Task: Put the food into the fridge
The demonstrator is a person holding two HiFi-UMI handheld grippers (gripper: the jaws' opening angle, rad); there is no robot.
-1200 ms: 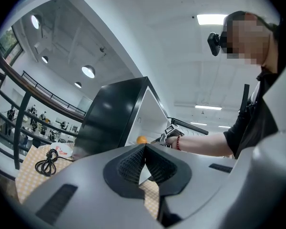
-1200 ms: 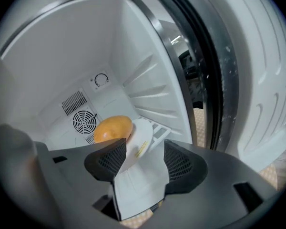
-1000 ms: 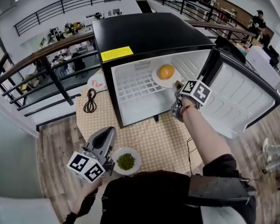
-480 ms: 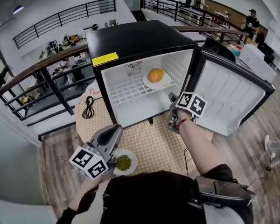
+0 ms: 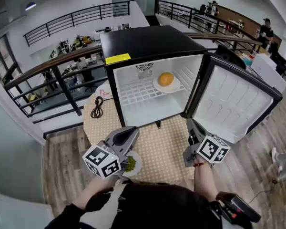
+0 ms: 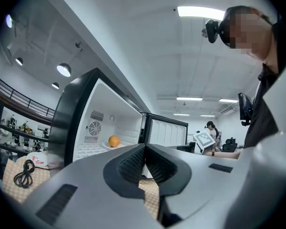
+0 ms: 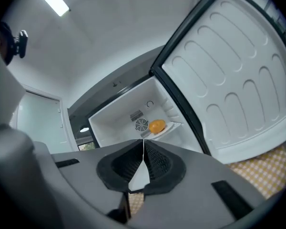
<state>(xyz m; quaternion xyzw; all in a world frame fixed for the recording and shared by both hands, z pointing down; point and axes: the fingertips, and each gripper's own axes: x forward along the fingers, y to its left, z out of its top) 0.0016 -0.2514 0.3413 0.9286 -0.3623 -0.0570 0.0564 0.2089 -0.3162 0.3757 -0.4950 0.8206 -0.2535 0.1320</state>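
The left gripper [image 5: 132, 131], clenched on nothing, hangs by a plate of green food [image 5: 131, 164] on the checked table [image 5: 162, 147]. The right gripper [image 5: 191, 124] has just been closing and is now clamped together, empty, before the open fridge [image 5: 148, 42]. Inside, an orange [image 5: 166, 78] sits on a dish [image 5: 158, 87] on the shelf [image 5: 138, 92].

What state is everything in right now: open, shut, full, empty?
Fridge door: wide open.
Orange: on its plate, on the fridge shelf.
Plate of greens: on the table, outside the fridge.
Left tongs: shut, empty.
Right tongs: just closed, shut, empty.
Cable: coiled on the table.
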